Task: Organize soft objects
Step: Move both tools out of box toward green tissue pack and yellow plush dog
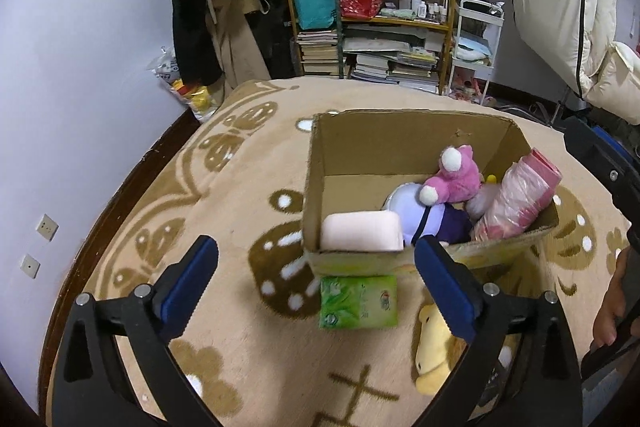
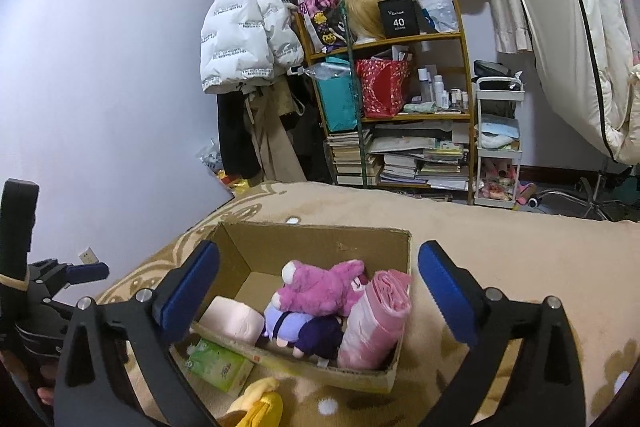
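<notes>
An open cardboard box (image 1: 400, 143) (image 2: 320, 241) sits on the beige patterned blanket. It holds a pink plush (image 1: 454, 177) (image 2: 320, 289), a purple-and-white plush (image 1: 424, 217) (image 2: 304, 331), a pale pink block (image 1: 362, 237) (image 2: 234, 319) and a pink wrapped roll (image 1: 514, 201) (image 2: 378, 323). A green tissue pack (image 1: 359, 301) (image 2: 220, 367) and a yellow plush (image 1: 434, 351) (image 2: 258, 403) lie on the blanket in front of the box. My left gripper (image 1: 316, 281) is open and empty above the tissue pack. My right gripper (image 2: 318, 287) is open and empty above the box.
A crowded wooden shelf (image 1: 368, 7) (image 2: 400, 107) with books and bags stands at the back. Hanging coats (image 2: 248, 35) are left of it, and a white cart (image 2: 498, 143) and bedding to the right. The wall (image 1: 80, 67) runs along the blanket's left edge.
</notes>
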`<move>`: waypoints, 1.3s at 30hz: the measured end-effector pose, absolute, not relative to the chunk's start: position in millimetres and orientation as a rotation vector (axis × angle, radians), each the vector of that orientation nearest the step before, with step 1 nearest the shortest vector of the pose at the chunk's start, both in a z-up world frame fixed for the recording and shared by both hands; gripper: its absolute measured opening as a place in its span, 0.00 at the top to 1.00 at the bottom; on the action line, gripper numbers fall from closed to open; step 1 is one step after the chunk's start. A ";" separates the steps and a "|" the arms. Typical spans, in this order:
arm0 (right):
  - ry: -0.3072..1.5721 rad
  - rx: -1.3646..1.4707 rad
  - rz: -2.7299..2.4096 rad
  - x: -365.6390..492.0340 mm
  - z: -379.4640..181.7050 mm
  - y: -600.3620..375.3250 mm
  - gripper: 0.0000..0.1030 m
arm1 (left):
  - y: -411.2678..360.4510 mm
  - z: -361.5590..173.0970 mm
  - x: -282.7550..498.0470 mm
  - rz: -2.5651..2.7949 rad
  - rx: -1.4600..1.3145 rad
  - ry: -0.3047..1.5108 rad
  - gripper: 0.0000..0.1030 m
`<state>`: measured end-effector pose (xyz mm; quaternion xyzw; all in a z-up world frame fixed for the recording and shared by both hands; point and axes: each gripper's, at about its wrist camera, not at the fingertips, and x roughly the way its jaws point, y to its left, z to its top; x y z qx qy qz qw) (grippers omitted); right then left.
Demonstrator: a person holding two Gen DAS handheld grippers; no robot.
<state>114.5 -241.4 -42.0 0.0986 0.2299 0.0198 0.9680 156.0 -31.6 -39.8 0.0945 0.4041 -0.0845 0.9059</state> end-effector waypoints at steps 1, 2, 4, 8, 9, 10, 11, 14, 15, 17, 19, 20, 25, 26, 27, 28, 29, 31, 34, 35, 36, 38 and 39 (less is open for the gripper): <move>0.472 0.200 0.039 111.3 -40.7 -241.4 0.00 | -29.7 -38.5 154.1 -0.171 0.194 0.836 0.05; 0.476 0.200 0.039 109.4 -38.7 -242.3 0.00 | -27.9 -37.5 151.4 -0.169 0.193 0.839 0.05; 0.483 0.198 0.041 103.5 -35.7 -241.7 0.00 | -25.0 -36.0 146.6 -0.163 0.192 0.845 0.05; 0.509 0.191 0.039 89.0 -33.0 -238.7 0.00 | -21.2 -34.9 134.7 -0.161 0.196 0.865 0.05; 0.517 0.194 0.041 86.9 -32.8 -239.2 0.00 | -20.5 -34.9 131.5 -0.160 0.203 0.871 0.05; 0.526 0.197 0.042 85.3 -33.0 -239.3 0.00 | -20.0 -34.9 128.5 -0.157 0.210 0.877 0.05; 0.538 0.200 0.046 81.4 -34.3 -237.5 0.00 | -20.0 -35.1 125.7 -0.156 0.216 0.884 0.05; 0.566 0.203 0.052 78.5 -37.3 -236.0 0.00 | -18.9 -37.3 115.8 -0.154 0.229 0.907 0.05; 0.598 0.209 0.063 75.3 -40.5 -231.9 0.00 | -18.0 -38.1 113.7 -0.151 0.231 0.911 0.05; 0.623 0.214 0.075 74.5 -43.2 -229.1 0.00 | -15.5 -41.3 109.5 -0.146 0.236 0.924 0.05; 0.639 0.209 0.081 73.0 -45.2 -225.6 0.00 | -14.1 -45.0 107.9 -0.144 0.238 0.937 0.05; 0.666 0.205 0.086 73.2 -48.5 -221.8 0.00 | -13.9 -47.3 107.7 -0.142 0.242 0.945 0.05; 0.750 0.246 0.093 81.0 -63.8 -219.3 0.00 | -15.3 -58.5 111.8 -0.145 0.262 0.968 0.05; 0.760 0.252 0.094 83.1 -66.0 -219.7 0.00 | -15.2 -61.1 112.7 -0.147 0.264 0.974 0.05; 0.773 0.258 0.094 85.8 -69.3 -220.8 0.00 | -15.7 -64.0 114.2 -0.148 0.267 0.980 0.05; 0.789 0.265 0.094 87.0 -74.5 -220.7 0.00 | -16.3 -67.3 115.6 -0.150 0.271 0.987 0.05; 0.801 0.269 0.094 88.3 -77.7 -220.2 0.00 | -17.1 -70.1 116.7 -0.152 0.276 0.993 0.05; 0.824 0.279 0.097 92.2 -83.7 -219.3 0.00 | -21.0 -76.2 119.0 -0.149 0.302 1.005 0.05; 0.854 0.291 0.098 99.0 -93.0 -217.6 0.00 | -25.9 -85.3 122.8 -0.147 0.344 1.017 0.05; 0.862 0.295 0.099 101.2 -96.1 -217.5 0.00 | -27.0 -88.8 124.6 -0.152 0.348 1.025 0.05; 0.875 0.303 0.102 103.6 -100.0 -217.2 0.00 | -27.7 -91.3 125.9 -0.155 0.350 1.031 0.05; 0.889 0.314 0.104 107.9 -105.1 -217.1 0.00 | -29.1 -96.5 129.6 -0.160 0.352 1.041 0.05; 0.898 0.320 0.105 109.8 -108.1 -217.1 0.00 | -29.6 -99.3 131.7 -0.161 0.353 1.047 0.05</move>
